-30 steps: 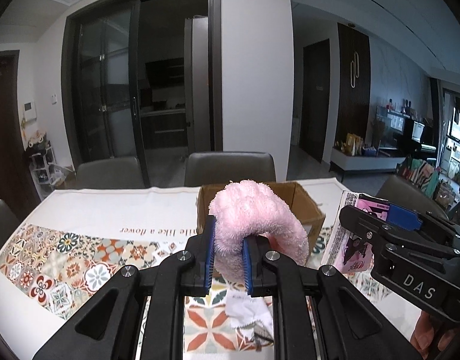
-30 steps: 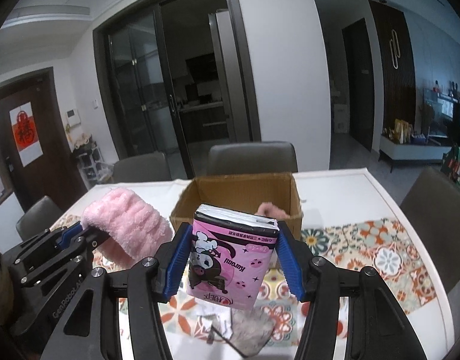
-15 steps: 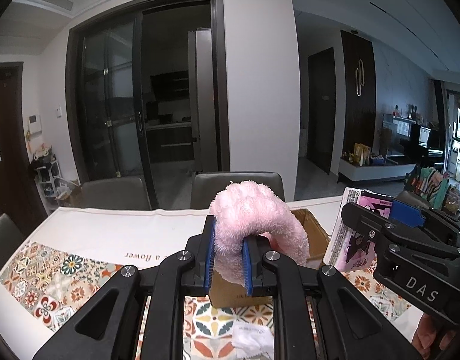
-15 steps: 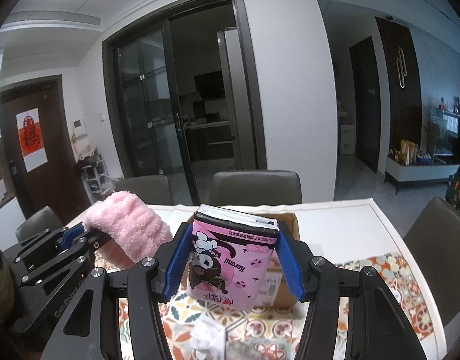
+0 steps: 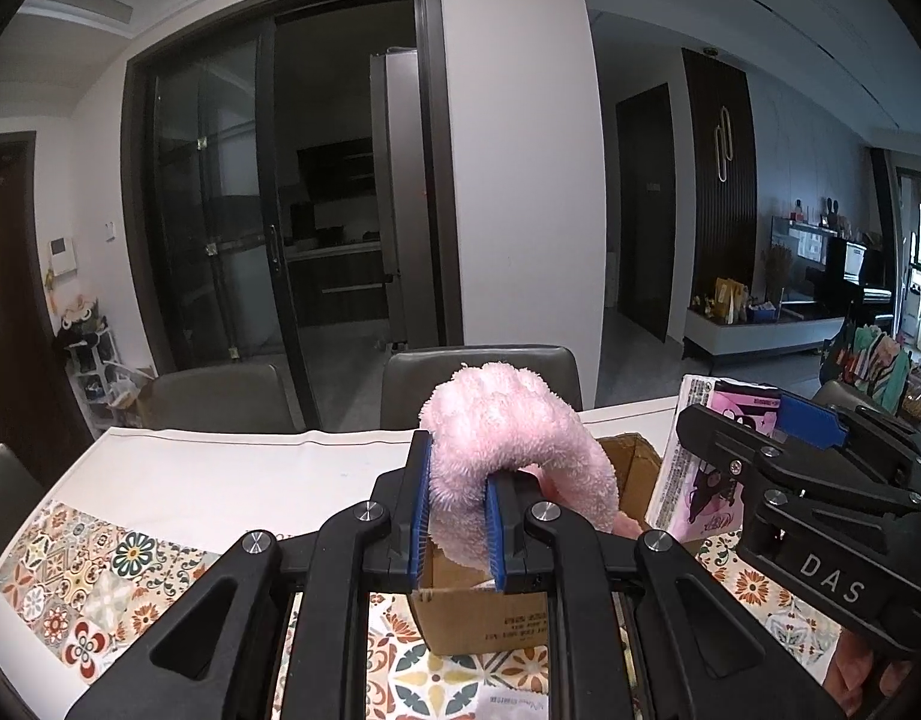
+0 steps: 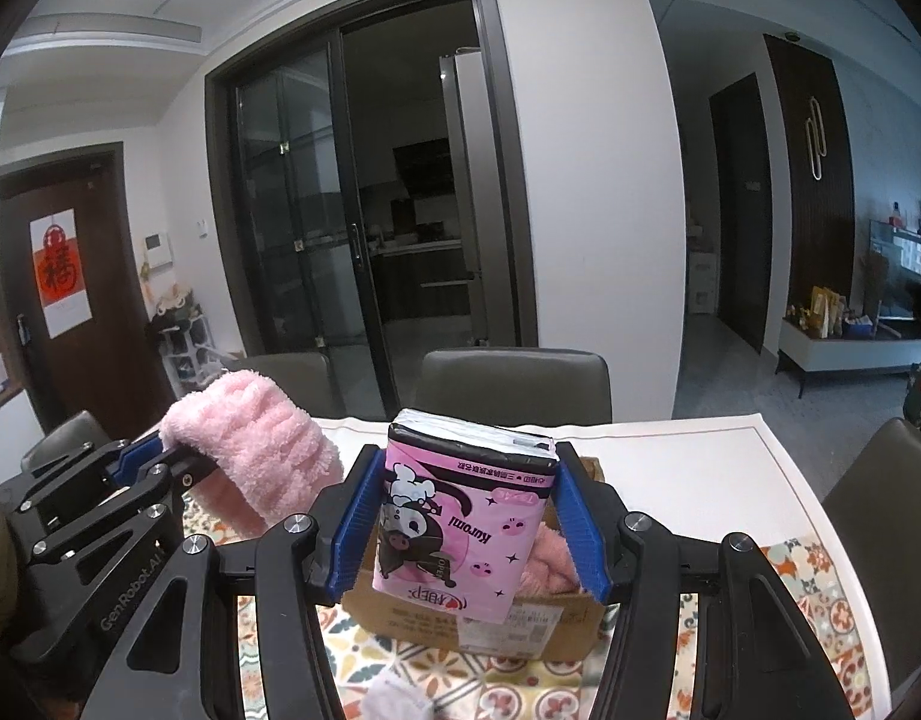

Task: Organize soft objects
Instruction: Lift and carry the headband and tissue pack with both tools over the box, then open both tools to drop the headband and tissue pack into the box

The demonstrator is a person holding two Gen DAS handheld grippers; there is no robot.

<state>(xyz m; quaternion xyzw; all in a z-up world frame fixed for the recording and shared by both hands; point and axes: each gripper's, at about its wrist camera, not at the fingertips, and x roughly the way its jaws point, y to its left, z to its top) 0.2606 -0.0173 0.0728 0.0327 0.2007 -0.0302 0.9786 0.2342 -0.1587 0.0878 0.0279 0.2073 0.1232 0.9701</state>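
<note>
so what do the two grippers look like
Both the left gripper and right gripper are black linkage frames with silver screw heads and ribbed blue pads. White lettering marks their sides: "GenRobot.AI" on the left, "DAS" on the right.

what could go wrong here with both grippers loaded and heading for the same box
1. The left gripper pinches only one end of the pink fluffy band; the free loop might catch the cardboard box rim and hang outside.
2. The right gripper carries a tissue pack close beside it, so the two could bump over the box.
3. Something pink already lies in the box, so the pack may not sit flat.
</note>
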